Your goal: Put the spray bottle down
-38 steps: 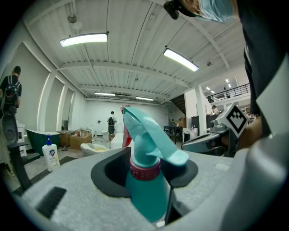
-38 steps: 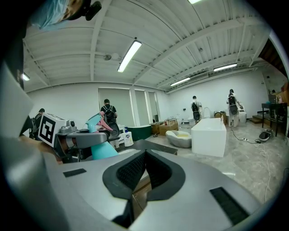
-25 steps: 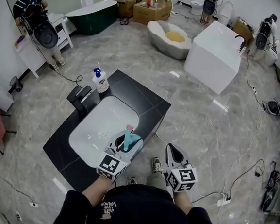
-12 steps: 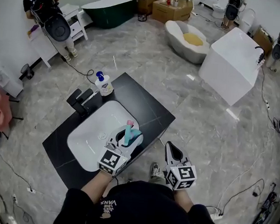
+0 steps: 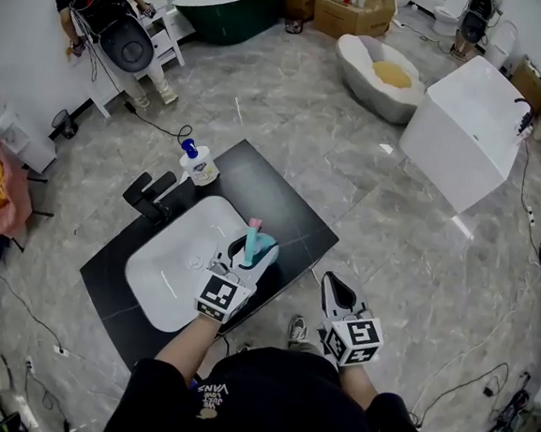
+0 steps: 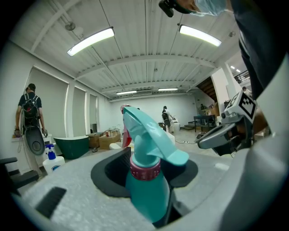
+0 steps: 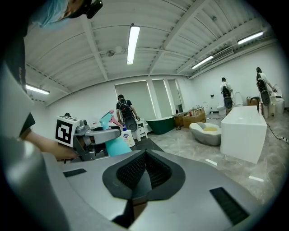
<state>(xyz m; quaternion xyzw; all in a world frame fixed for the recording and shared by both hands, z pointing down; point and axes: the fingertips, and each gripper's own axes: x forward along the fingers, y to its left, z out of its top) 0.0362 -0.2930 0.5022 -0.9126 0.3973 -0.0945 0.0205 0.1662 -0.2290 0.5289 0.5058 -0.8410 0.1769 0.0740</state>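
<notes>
Left gripper is clamped on the upright teal spray bottle. Its own view shows the jaws pressing below the pink collar. Only the head view places the bottle, at the rim of the white sink in the black counter. Right gripper has its jaws together and empty, off the counter's edge.
</notes>
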